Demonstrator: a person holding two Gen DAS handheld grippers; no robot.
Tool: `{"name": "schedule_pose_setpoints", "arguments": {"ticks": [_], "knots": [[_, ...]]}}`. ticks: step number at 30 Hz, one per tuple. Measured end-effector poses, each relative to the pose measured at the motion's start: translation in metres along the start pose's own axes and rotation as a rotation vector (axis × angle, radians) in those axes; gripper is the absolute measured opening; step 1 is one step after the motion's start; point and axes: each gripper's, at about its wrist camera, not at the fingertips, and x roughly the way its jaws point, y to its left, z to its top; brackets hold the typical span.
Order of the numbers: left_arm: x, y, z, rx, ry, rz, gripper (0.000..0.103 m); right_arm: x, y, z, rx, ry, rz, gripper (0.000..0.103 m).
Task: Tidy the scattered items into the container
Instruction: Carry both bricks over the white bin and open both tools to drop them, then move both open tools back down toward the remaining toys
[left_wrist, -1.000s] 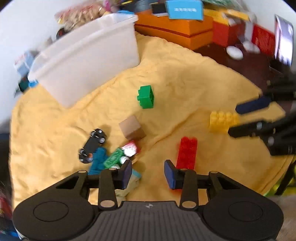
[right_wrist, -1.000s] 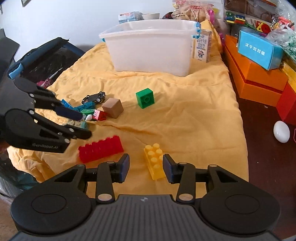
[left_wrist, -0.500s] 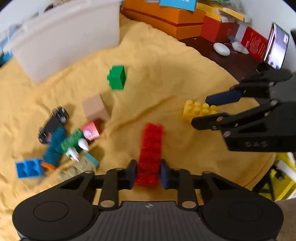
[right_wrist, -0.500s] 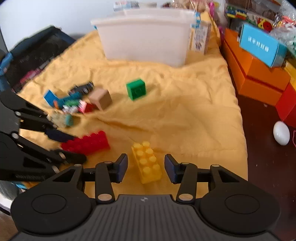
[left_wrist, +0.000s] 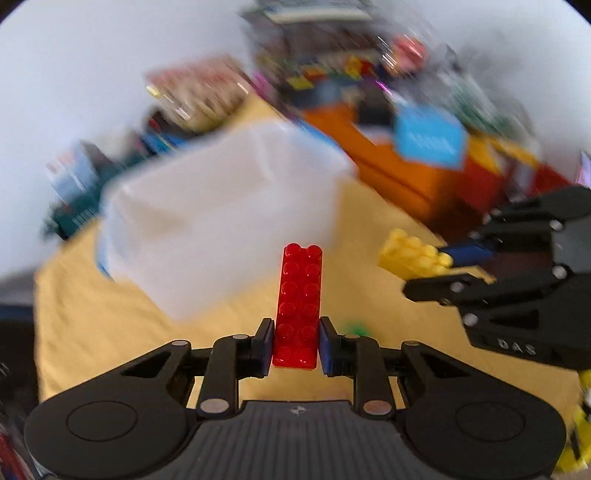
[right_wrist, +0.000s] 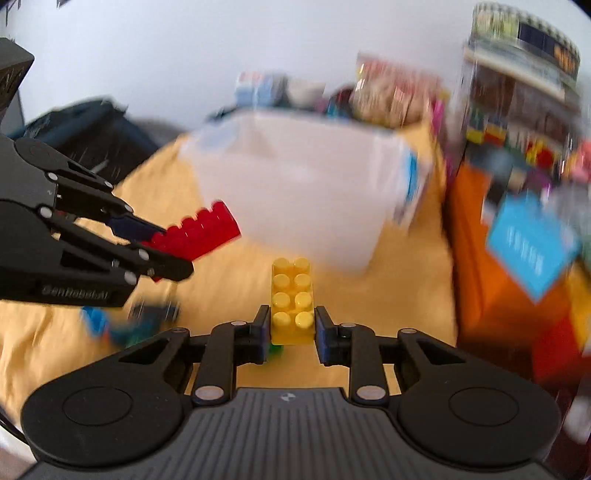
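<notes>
My left gripper is shut on a long red brick and holds it off the yellow cloth. My right gripper is shut on a yellow brick, also lifted. Both bricks point toward the white plastic container, which also shows in the right wrist view. Each gripper shows in the other view: the right one with the yellow brick, the left one with the red brick. The background is blurred.
Small toys lie on the cloth at the left, among them a blue brick. A green brick peeks out beside my left fingers. Orange boxes and a blue box stand at the right of the cloth.
Both grippers have closed on their bricks, the left on the red one and the right on the yellow one, lifted them off the cloth and swung up toward the white container.
</notes>
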Motion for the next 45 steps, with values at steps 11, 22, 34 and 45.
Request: {"name": "schedule_pose_setpoints", "arguments": {"ticks": [11, 22, 34, 45], "knots": [[0.063, 0.079, 0.089, -0.038, -0.006, 0.247, 0.040, 0.077, -0.039, 0.106, 0.161, -0.042, -0.107, 0.046], [0.050, 0.076, 0.070, -0.103, -0.017, 0.213, 0.054, 0.078, -0.036, 0.105, 0.140, -0.027, -0.074, 0.060], [-0.047, 0.060, 0.055, -0.164, -0.107, 0.237, 0.065, 0.101, -0.106, 0.162, 0.030, 0.088, -0.247, 0.060], [-0.070, 0.035, -0.022, -0.314, -0.057, 0.233, 0.067, 0.028, -0.032, 0.065, 0.048, -0.066, 0.043, 0.072]]}}
